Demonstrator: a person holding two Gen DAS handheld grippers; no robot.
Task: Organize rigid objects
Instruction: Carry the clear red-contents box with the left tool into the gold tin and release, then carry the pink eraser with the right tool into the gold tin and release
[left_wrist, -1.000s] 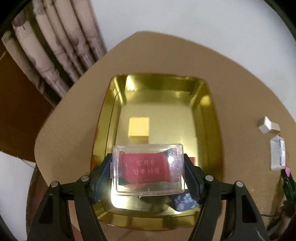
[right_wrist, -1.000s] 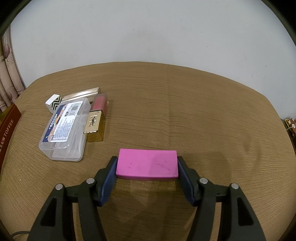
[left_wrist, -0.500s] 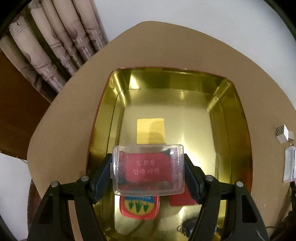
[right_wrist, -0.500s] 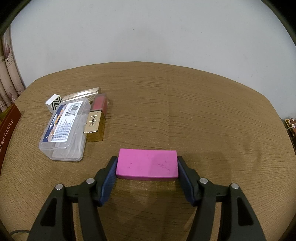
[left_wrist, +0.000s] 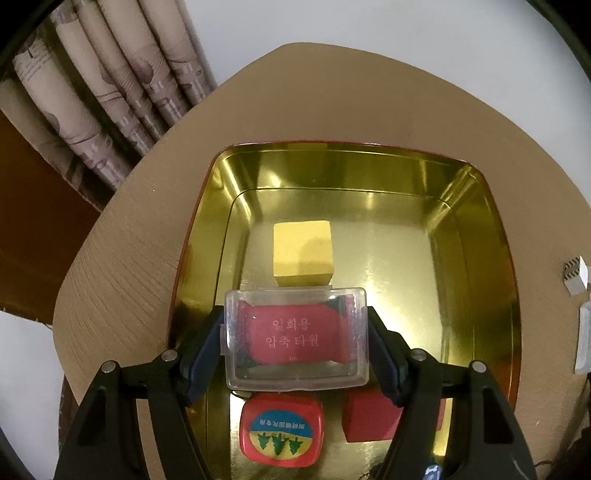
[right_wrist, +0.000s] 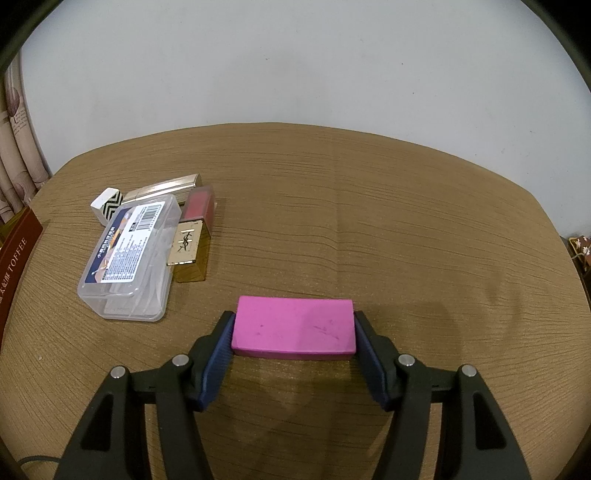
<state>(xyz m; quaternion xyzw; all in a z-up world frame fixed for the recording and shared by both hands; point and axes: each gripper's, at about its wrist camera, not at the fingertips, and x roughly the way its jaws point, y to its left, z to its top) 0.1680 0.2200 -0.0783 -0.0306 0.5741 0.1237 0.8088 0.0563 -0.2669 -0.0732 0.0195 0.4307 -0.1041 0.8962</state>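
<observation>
My left gripper (left_wrist: 295, 343) is shut on a clear plastic case with a red packet inside (left_wrist: 295, 338) and holds it above a gold tin tray (left_wrist: 476, 236). In the tray lie a yellow block (left_wrist: 301, 253), a red square tin with a tree label (left_wrist: 280, 430) and a red block (left_wrist: 364, 419). My right gripper (right_wrist: 293, 330) is shut on a pink rectangular block (right_wrist: 293, 328), low over the brown table (right_wrist: 369, 221).
Left of the right gripper lie a clear labelled box (right_wrist: 127, 238), a gold YSL bottle (right_wrist: 190, 247), a gold tube (right_wrist: 162, 190) and a white zigzag-patterned box (right_wrist: 107, 201). A brown toffee box (right_wrist: 14, 258) stands at the left edge. Curtains (left_wrist: 92, 96) hang beyond the tray.
My left gripper has moved forward over the tray with the clear case, bringing the red tin and red block into view below it. The right gripper has not moved.
</observation>
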